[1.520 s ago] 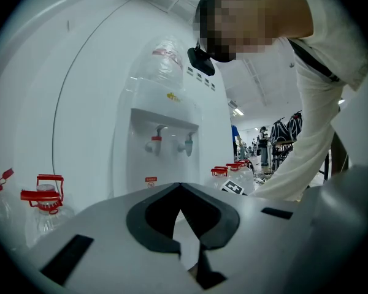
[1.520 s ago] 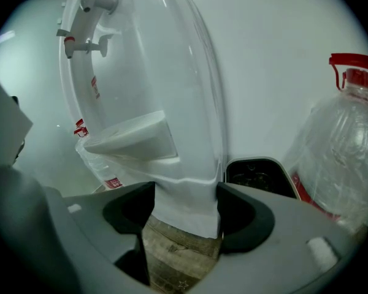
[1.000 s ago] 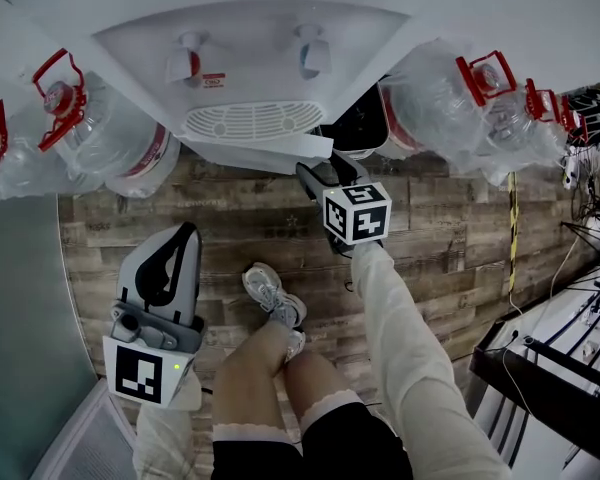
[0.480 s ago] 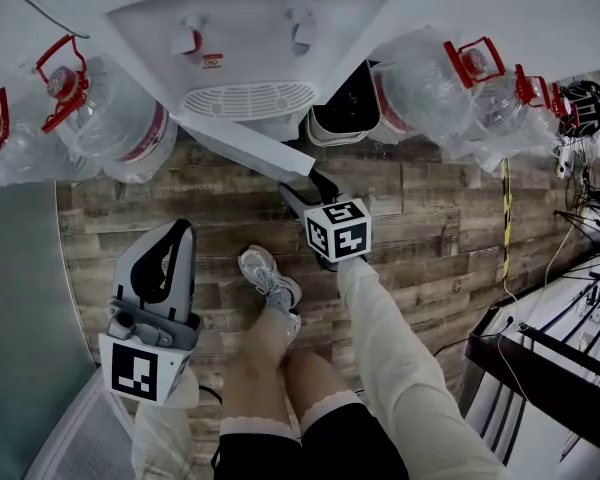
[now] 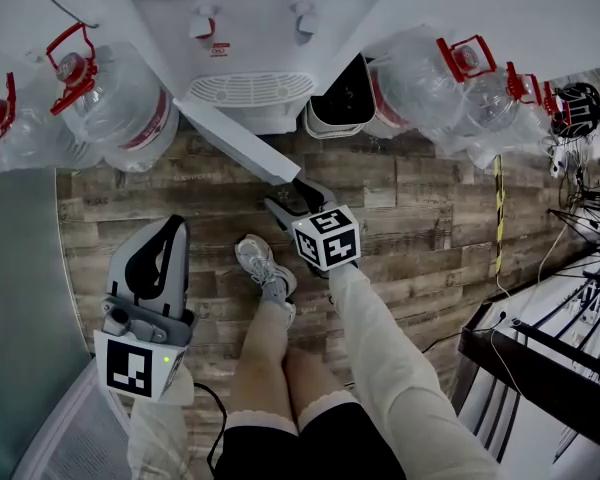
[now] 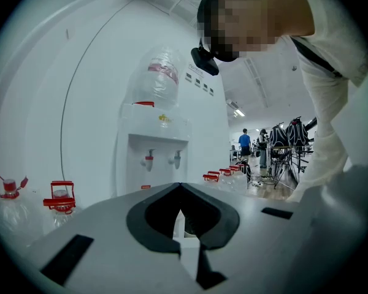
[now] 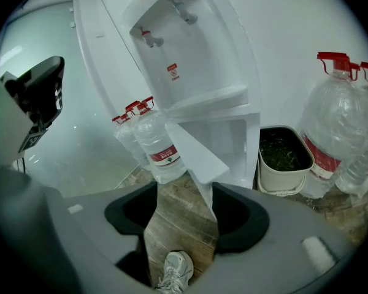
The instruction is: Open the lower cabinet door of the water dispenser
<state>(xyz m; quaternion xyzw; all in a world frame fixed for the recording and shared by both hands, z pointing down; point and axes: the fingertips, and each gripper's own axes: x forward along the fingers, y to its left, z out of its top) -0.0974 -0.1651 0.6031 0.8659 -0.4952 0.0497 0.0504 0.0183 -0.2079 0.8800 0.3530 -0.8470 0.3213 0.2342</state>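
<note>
I'm pulling the lower cabinet door (image 5: 235, 143) wider than a second ago, now well open, its edge between my spread right tongs (image 5: 285, 200), left tongs (image 5: 168, 230) idling pressed together.

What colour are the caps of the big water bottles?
Red; the caps show best in the head view.

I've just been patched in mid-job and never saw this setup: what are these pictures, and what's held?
No robot arm here: a person holds a two-fingered gripper in each hand. The top-down picture comes from a head camera; the other two ride on the grippers, looking along their fingers. On the wooden floor stand a white water dispenser, water bottles either side and a small bin. The right gripper has the edge of the open lower cabinet door between its parted fingers. The left gripper is off to the side, fingers together, empty.
</note>
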